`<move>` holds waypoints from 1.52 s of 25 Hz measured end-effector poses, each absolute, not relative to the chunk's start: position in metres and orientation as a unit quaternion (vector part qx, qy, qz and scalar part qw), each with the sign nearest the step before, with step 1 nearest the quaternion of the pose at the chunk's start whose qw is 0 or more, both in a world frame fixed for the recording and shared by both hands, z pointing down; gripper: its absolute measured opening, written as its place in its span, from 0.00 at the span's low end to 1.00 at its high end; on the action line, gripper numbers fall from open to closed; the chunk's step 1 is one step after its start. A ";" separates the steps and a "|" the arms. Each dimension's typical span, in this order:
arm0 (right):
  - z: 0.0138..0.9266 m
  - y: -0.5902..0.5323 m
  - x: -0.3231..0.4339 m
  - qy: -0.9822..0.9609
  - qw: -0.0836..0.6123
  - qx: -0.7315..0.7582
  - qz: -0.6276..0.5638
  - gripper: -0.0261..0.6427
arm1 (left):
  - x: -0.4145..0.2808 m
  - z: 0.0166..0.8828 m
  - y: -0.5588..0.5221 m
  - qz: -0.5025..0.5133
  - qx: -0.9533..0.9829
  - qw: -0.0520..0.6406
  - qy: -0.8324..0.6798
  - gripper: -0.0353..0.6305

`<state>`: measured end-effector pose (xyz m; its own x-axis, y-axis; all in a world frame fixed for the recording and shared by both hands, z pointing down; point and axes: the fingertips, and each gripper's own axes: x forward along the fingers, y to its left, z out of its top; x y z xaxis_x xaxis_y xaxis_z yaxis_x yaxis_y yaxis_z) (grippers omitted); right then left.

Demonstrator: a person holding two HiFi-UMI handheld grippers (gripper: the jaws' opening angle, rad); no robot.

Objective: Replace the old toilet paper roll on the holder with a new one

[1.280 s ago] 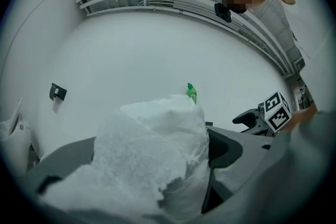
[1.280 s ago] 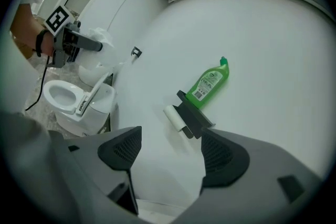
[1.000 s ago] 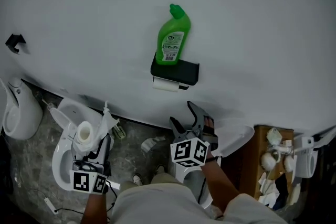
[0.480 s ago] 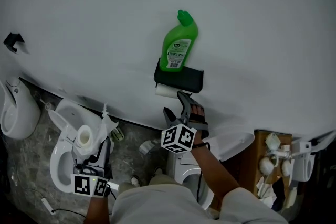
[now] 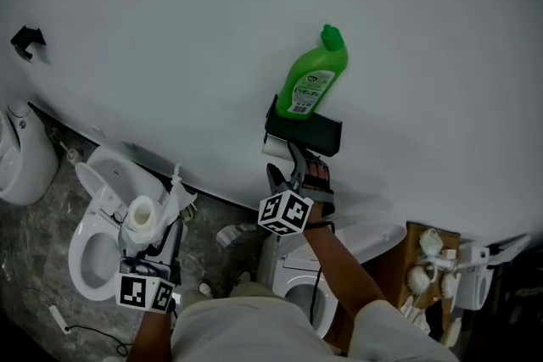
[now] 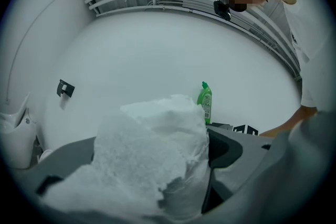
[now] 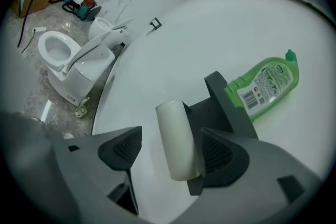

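A black holder is fixed to the white wall, with a green bottle standing on top. The old roll, a bare cardboard tube, hangs under it. My right gripper is open right at the tube. In the right gripper view the tube lies between the jaws, close to the right-hand one and well apart from the other. My left gripper, low at the left, is shut on the new white toilet paper roll. That roll fills the left gripper view, with loose torn paper around it.
A white toilet stands under the left gripper and another toilet below the holder. A urinal and a black hook are at the far left. A wooden box of small things sits at the lower right.
My right gripper rose from above the toilet up to the holder, and its open jaws now straddle the old tube. The left gripper still holds the new roll and has barely shifted.
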<state>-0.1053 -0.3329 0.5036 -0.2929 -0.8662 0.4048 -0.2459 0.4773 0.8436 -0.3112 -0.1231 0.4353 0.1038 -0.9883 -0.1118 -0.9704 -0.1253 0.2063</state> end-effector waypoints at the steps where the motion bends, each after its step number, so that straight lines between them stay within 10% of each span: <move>1: 0.504 -0.333 -0.106 -0.726 0.458 0.379 -0.346 0.53 | -0.312 0.435 -0.123 -0.111 0.742 0.039 -0.660 0.59; 7: 0.502 -0.338 -0.108 -0.713 0.461 0.377 -0.370 0.53 | -0.312 0.429 -0.124 -0.112 0.743 0.034 -0.659 0.59; 13: 0.498 -0.341 -0.101 -0.706 0.453 0.388 -0.382 0.31 | -0.308 0.426 -0.123 -0.107 0.748 0.029 -0.655 0.59; 38: 0.494 -0.344 -0.016 -0.692 0.467 0.425 -0.351 0.32 | -0.265 0.415 -0.134 -0.081 0.782 0.016 -0.618 0.59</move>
